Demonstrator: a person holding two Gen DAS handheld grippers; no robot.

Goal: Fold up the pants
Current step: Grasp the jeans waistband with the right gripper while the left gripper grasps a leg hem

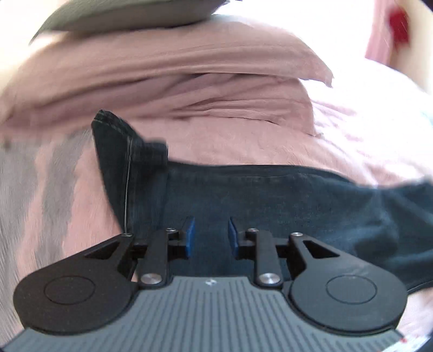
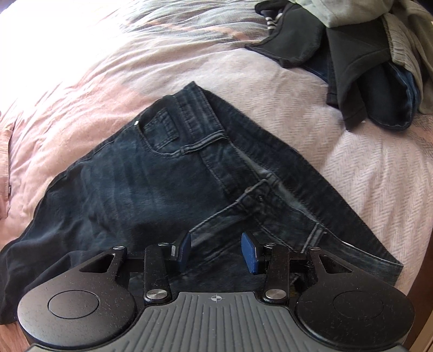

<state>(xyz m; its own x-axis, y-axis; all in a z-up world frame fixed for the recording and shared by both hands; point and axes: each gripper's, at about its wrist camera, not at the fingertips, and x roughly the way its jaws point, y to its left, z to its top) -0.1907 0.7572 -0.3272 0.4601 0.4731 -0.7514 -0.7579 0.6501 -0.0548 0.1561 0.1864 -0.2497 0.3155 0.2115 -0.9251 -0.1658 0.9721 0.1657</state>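
Dark blue jeans (image 2: 140, 184) lie on a pink bedspread (image 2: 365, 176), waistband (image 2: 194, 108) toward the far side and the fly gaping. My right gripper (image 2: 216, 249) hovers over the fly area, open, its blue pads apart and gripping nothing. In the blurred left wrist view the jeans (image 1: 270, 200) run across the bed, with a leg hem (image 1: 113, 130) folded up at the left. Low over the denim, my left gripper (image 1: 210, 234) has a narrow gap between its blue pads. Nothing is pinched between them.
Two pink pillows (image 1: 176, 73) are stacked beyond the jeans, with a grey cushion (image 1: 130, 13) on top. A pile of dark and grey clothes (image 2: 365, 67) lies at the far right of the bed. The bed's edge runs close on the right.
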